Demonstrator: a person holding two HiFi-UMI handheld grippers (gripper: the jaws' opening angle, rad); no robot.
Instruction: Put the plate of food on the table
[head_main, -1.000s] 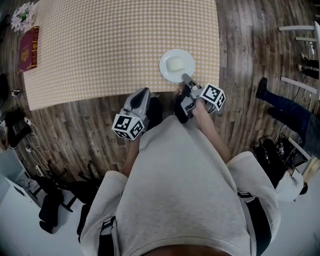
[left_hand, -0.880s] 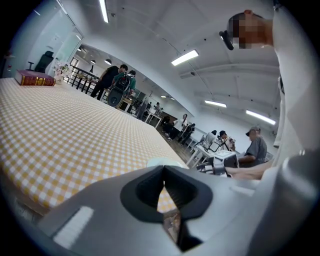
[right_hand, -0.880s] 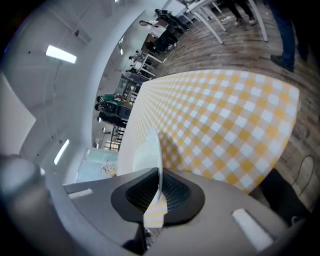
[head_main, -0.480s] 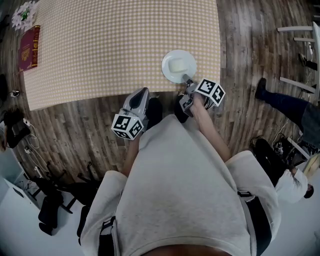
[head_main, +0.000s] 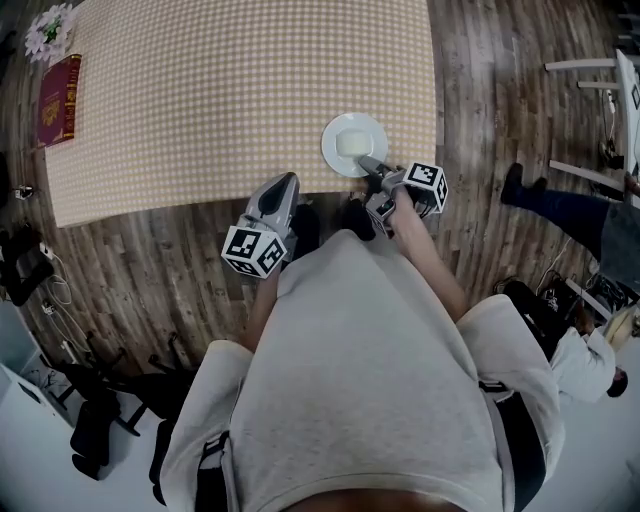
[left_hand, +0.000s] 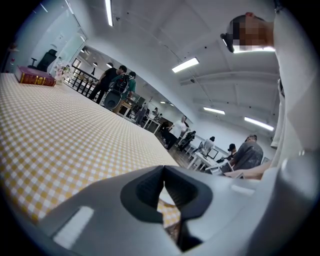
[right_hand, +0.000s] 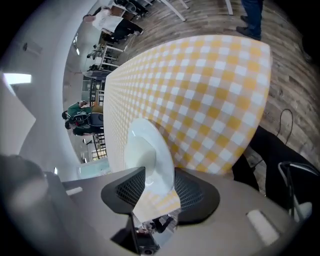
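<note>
1. Status: plate (head_main: 354, 145) w/ the pale food on it is down flat on the checked table (head_main: 200, 90). It's at abt 1 o'clock from me, right by the near edge and close to the right-hand corner.
2. Right gripper (head_main: 368, 165) is at the plate's 5 o'clock, tips over the rim. Its jaws have just been opening. In the right gripper view the plate's near rim is between the pads, but I see gaps on both sides, so it's spread wide and not squeezing anything.
3. Left gripper (head_main: 287, 183) is at abt 7 o'clock from the plate, hanging just off the table edge over the wood floor. In the left gripper view the jaws are pressed together w/ nothing in them. It's not touching the plate.
4. Done, imo: carry, set-down and release. The main job looks basically finished.
5. Left: pull the right gripper straight back toward 6 o'clock so the open pads clear the rim w/o dragging it.
6. Watch out: the plate is so near the edge that a nudge on the way out could tip or slide it off. I might push it a bit toward 12 first, tbh.
7. The red book (head_main: 57, 97) is way over at 10 o'clock and not in play.
</note>
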